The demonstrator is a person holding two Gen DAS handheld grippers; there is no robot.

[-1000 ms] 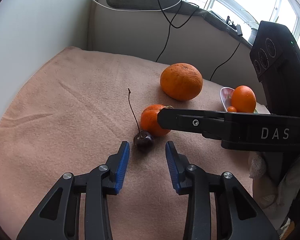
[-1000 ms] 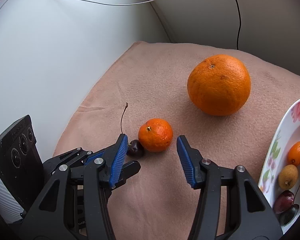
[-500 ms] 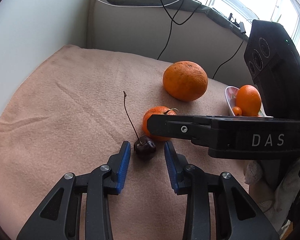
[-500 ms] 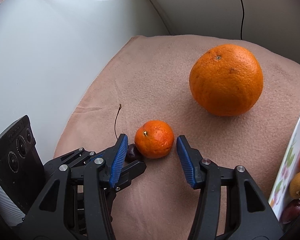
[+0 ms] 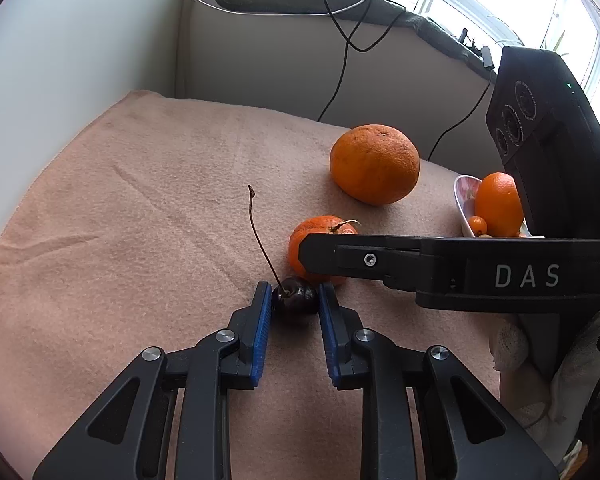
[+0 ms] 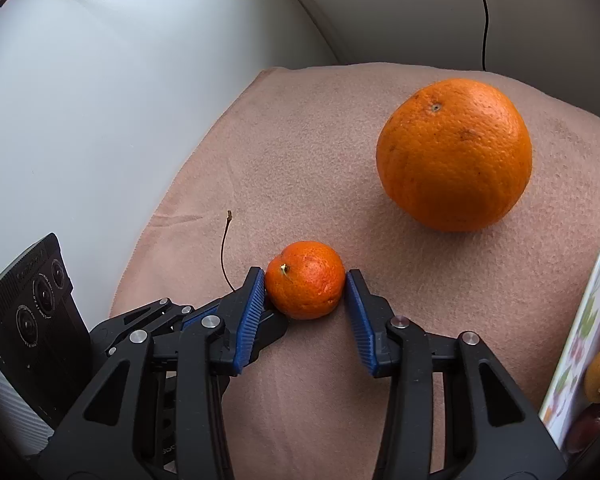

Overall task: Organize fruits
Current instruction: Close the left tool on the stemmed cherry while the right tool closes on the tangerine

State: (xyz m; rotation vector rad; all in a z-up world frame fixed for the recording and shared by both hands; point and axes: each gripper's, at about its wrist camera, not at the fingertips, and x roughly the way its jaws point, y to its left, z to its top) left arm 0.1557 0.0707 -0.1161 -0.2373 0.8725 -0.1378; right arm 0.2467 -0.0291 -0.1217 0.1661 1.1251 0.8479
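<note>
Cherry (image 5: 294,299), dark and glossy with its long stem rising upright, is lying just beside the mandarin (image 6: 305,290). Left gripper (image 5: 294,300) is pinching it. Right gripper (image 6: 305,289) is closing its jaws around the bright, dimpled mandarin.

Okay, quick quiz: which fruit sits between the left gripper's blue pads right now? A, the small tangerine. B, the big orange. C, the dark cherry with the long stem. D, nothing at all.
C: in the left wrist view the left gripper has its blue pads pressed on both sides of the dark cherry, stem sticking up.
</note>
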